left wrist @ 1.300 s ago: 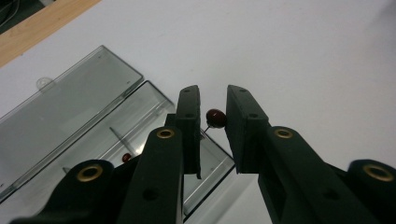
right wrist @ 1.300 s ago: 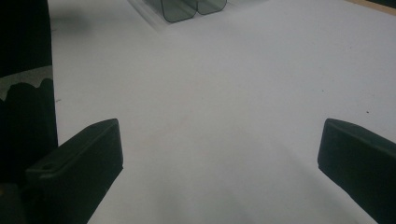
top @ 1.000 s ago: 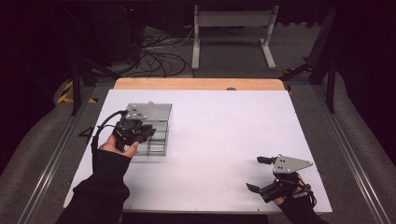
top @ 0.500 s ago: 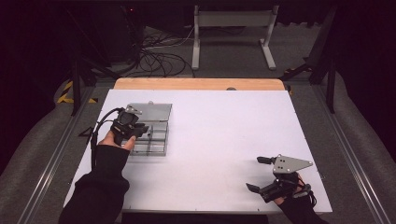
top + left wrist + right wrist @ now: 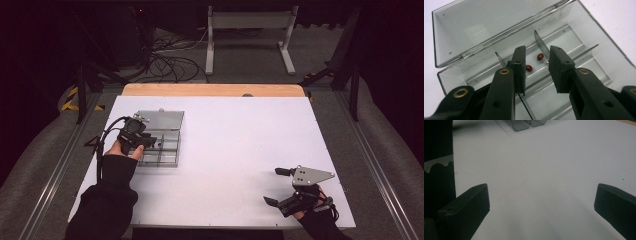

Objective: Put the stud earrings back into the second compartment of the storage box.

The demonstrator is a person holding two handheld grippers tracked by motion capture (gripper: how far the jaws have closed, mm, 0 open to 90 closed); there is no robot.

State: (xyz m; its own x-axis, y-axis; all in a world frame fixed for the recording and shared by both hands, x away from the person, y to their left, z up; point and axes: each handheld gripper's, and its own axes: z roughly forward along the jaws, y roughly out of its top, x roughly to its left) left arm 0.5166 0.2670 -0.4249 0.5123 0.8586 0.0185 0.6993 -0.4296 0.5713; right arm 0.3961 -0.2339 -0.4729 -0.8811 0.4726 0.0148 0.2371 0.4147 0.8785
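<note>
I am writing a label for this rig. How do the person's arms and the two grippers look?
Both sleeves are black. The left gripper is black, with brass-coloured rivets and a black cable. The right gripper is black too and carries a grey three-cornered plate with small holes.

Right gripper hangs over the bare white bench, fingers spread wide with nothing between them. Far off at the top edge, the clear compartment box peeks in.
</note>
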